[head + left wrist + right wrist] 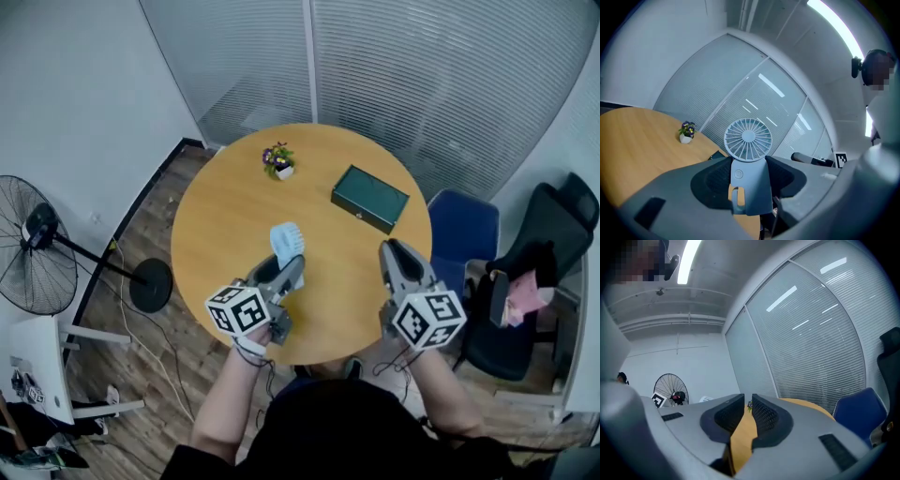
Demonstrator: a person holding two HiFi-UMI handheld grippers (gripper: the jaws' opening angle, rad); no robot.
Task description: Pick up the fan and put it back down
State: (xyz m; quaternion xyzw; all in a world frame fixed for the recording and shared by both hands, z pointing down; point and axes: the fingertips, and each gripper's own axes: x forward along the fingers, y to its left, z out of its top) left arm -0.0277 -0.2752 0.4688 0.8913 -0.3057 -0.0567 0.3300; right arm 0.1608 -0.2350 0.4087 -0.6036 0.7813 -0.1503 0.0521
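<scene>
Lower centre, left gripper (292, 270) clamped on pale blue handheld fan (287, 240) over round table (225, 202), right gripper (392, 251) jaws barely apart, empty.

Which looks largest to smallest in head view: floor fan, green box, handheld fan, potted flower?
1. floor fan
2. green box
3. handheld fan and potted flower: about alike; the fan is nearer the camera, partly hidden by the left gripper

A round wooden table (234, 216) stands on a plank floor (155, 361) in front of a glass wall with closed blinds (422, 75). A pedestal fan (33, 246) stands at the left, and a blue chair (464, 230) and a black chair (553, 220) at the right. A light strip (834, 23) glows overhead.
</scene>
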